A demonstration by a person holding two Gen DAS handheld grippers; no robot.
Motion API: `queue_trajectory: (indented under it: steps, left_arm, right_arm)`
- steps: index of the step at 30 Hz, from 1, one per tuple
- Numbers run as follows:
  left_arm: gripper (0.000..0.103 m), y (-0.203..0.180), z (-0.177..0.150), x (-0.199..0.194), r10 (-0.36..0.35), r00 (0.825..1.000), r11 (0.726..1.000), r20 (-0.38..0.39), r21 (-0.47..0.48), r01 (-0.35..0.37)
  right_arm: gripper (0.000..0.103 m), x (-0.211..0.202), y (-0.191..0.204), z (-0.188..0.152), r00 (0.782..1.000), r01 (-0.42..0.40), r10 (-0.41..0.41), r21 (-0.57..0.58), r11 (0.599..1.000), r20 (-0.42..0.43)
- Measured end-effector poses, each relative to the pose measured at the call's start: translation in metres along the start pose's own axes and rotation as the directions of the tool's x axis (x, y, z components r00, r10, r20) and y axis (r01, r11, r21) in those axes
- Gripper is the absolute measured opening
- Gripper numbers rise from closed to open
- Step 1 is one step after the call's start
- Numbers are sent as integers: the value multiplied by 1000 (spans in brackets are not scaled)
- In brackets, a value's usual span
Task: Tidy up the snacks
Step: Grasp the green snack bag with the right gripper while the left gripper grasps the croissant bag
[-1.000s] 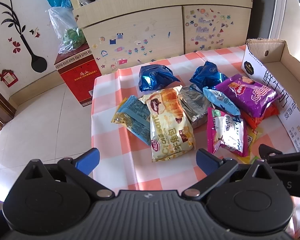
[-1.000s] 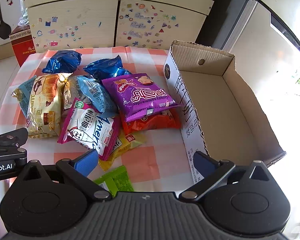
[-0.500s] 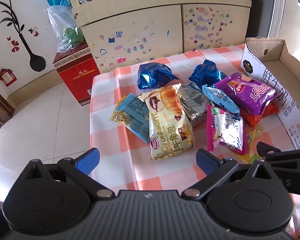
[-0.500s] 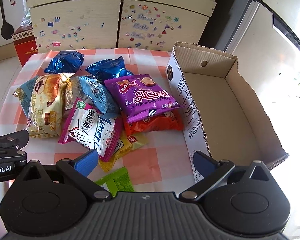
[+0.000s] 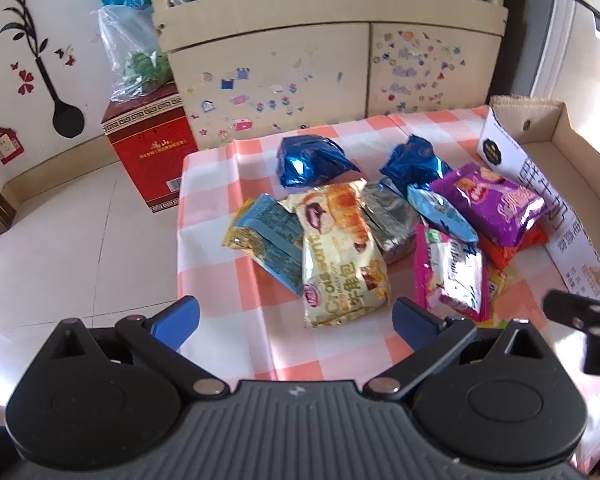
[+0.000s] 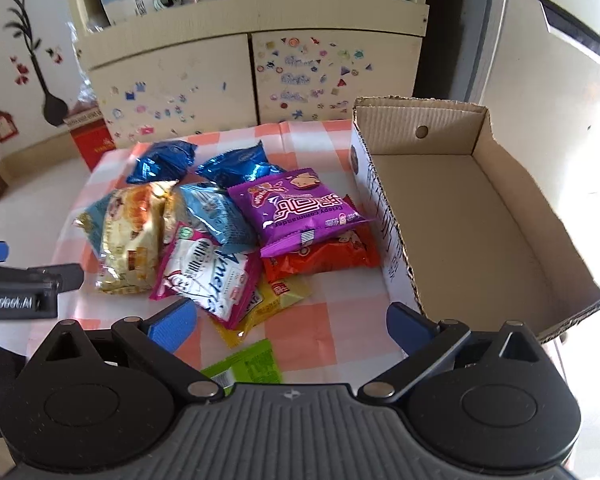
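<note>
Several snack packs lie in a pile on a pink checked tablecloth [image 5: 216,276]: a cream croissant pack [image 5: 340,252], a purple crisp pack [image 6: 296,208], a pink-and-white pack [image 6: 204,276], an orange pack [image 6: 324,256], two dark blue foil bags [image 5: 308,160]. An empty cardboard box [image 6: 460,216] stands to the right of the pile. My left gripper [image 5: 296,316] is open and empty, just in front of the croissant pack. My right gripper [image 6: 292,324] is open and empty, above a yellow pack [image 6: 272,300] and a green pack [image 6: 248,364].
A cream cabinet [image 5: 320,76] with stickers stands behind the table. A red carton [image 5: 152,148] with a plastic bag on top sits on the tiled floor at the left. The left gripper's side shows in the right wrist view [image 6: 20,284].
Both grippers have drawn back and tipped up a little, so the snack pile sits lower and farther in each view. Both stay open and empty. No pack has moved.
</note>
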State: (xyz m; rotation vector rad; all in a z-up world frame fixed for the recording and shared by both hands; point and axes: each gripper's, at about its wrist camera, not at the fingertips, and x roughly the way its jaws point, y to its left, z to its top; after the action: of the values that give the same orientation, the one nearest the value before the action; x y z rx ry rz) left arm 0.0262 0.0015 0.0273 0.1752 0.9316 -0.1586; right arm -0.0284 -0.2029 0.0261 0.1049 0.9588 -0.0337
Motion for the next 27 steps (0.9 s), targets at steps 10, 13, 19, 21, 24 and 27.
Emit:
queue_trajectory:
  steps: [10, 13, 19, 21, 24, 27]
  left_arm:
    - [102, 46, 4, -2, 30, 999, 990, 45, -140, -23]
    - [102, 50, 2, 3, 36, 999, 990, 36, -140, -31]
    - [102, 53, -1, 13, -19, 1000, 982, 7, -189, 20]
    - [102, 50, -1, 16, -14, 1000, 983, 2, -183, 14]
    - [102, 44, 2, 21, -12, 1000, 985, 0, -174, 12]
    - [102, 36, 6, 29, -21, 1000, 988, -10, -155, 20]
  right_arm:
    - [103, 1, 2, -29, 992, -122, 123, -56, 991, 17]
    - [103, 7, 0, -36, 989, -145, 145, -42, 989, 3]
    - [103, 10, 3, -37, 992, -125, 122, -80, 989, -44]
    - [103, 14, 3, -38, 992, -118, 114, -79, 990, -55]
    - [103, 17, 3, -39, 991, -124, 118, -89, 988, -67]
    - [102, 22, 5, -42, 990, -123, 114, -111, 986, -87]
